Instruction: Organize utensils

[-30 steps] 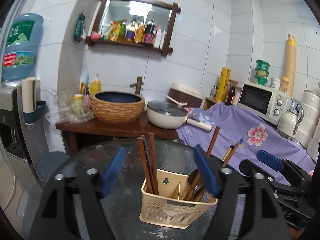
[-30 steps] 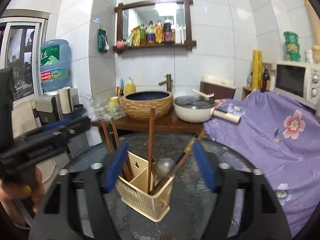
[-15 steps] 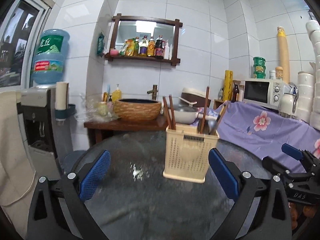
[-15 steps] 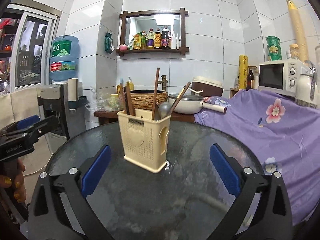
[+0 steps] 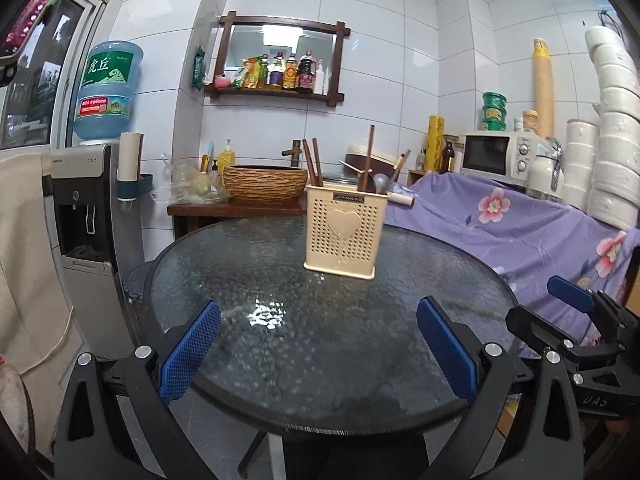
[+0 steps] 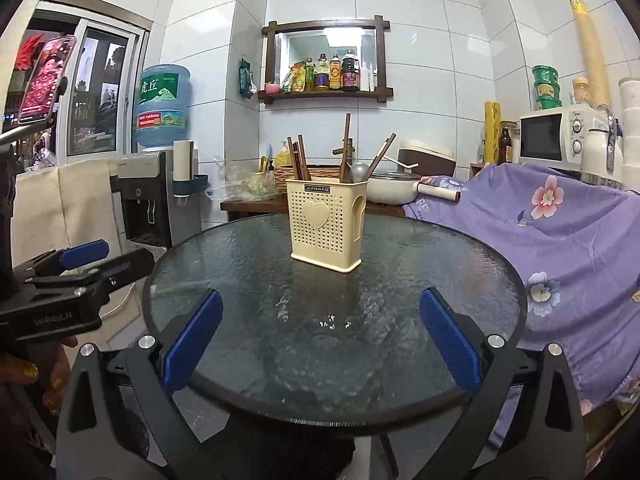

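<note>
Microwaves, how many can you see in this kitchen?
1. The microwave stands at the back right, behind the purple flowered cloth. Another could be hidden outside these views.

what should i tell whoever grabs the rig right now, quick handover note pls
Left tongs: open, empty, at the near edge of the glass table.
Right tongs: open, empty, same edge.
Utensil holder stands upright mid-table; chopsticks in its left compartment, more chopsticks and a ladle in its right.
Done: all visible utensils are in the holder; none lie loose on the table.
Left: nothing obvious; check the sorting is as wanted.
</note>
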